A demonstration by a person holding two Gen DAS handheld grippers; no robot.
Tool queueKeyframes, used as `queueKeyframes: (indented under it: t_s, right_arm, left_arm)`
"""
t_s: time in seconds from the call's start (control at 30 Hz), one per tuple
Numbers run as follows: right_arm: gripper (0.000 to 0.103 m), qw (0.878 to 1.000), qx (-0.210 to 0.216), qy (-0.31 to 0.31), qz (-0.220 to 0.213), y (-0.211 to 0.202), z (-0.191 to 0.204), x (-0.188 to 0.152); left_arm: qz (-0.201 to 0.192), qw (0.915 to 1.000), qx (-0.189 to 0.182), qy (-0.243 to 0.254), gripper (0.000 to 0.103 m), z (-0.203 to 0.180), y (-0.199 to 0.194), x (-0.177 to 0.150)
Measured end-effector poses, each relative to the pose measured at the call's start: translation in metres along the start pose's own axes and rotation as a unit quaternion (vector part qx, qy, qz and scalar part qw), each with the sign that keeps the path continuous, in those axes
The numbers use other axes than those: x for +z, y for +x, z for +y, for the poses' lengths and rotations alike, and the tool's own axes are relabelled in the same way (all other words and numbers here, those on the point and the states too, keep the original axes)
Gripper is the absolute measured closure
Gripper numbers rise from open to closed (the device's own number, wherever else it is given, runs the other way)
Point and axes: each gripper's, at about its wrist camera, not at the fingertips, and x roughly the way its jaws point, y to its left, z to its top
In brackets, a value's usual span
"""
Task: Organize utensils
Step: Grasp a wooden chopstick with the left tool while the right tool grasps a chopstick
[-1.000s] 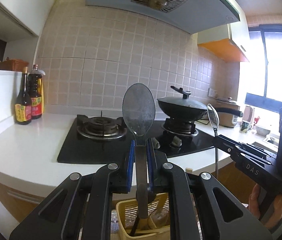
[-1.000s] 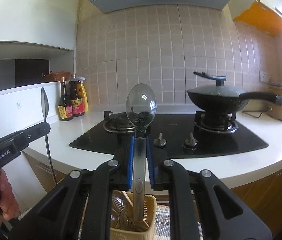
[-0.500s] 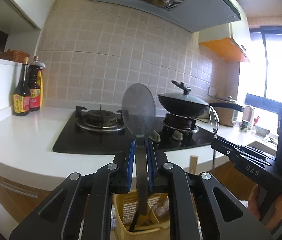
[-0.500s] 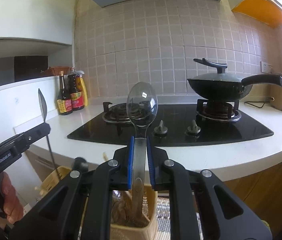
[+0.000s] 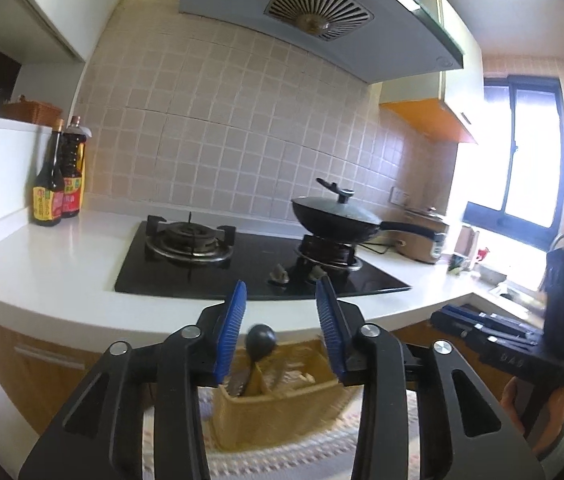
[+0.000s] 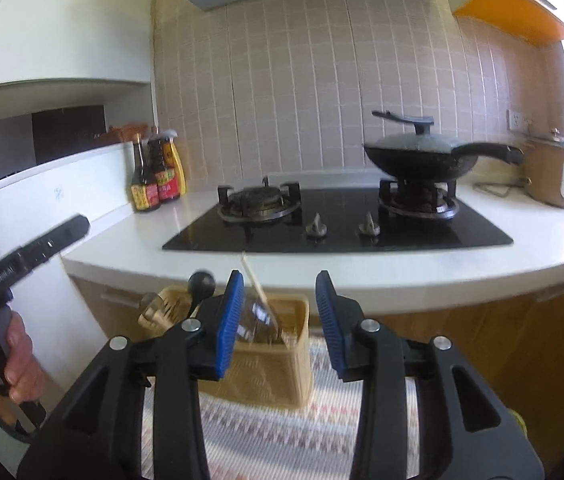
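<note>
both your left gripper [image 5: 282,328] and right gripper [image 6: 278,320] are wide open, holding nothing. below the right jaws, the spoon [image 6: 256,314] stands roughly upright in the yellow holder [image 6: 266,364], bowl up.

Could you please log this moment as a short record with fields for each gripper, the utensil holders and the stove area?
left gripper: open, nothing between its blue pads, above a holder
right gripper: open, nothing between its pads, above a holder
left holder: yellow basket on the patterned floor mat, black round-ended utensil sticking up from it
right holder: yellow basket on the mat, utensils inside, blurred
stove: black hob, left burner bare, lidded wok on right burner
counter extras: sauce bottles at left
</note>
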Motion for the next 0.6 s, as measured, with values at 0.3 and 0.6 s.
queueKeyframes:
  t_s: [0.3, 0.6]
  right_arm:
    - [0.069, 0.983, 0.017, 0.037, 0.181, -0.004, 0.006, -0.065]
    - [0.069, 0.963, 0.035, 0.037, 0.265, 0.0, 0.036, -0.19]
  left_arm:
    - [0.132, 0.989, -0.053, -0.039, 0.056, -0.014, -0.021, -0.053]
    - [0.31, 0.9447, -0.012, -0.105, 0.063, -0.01, 0.013, -0.19]
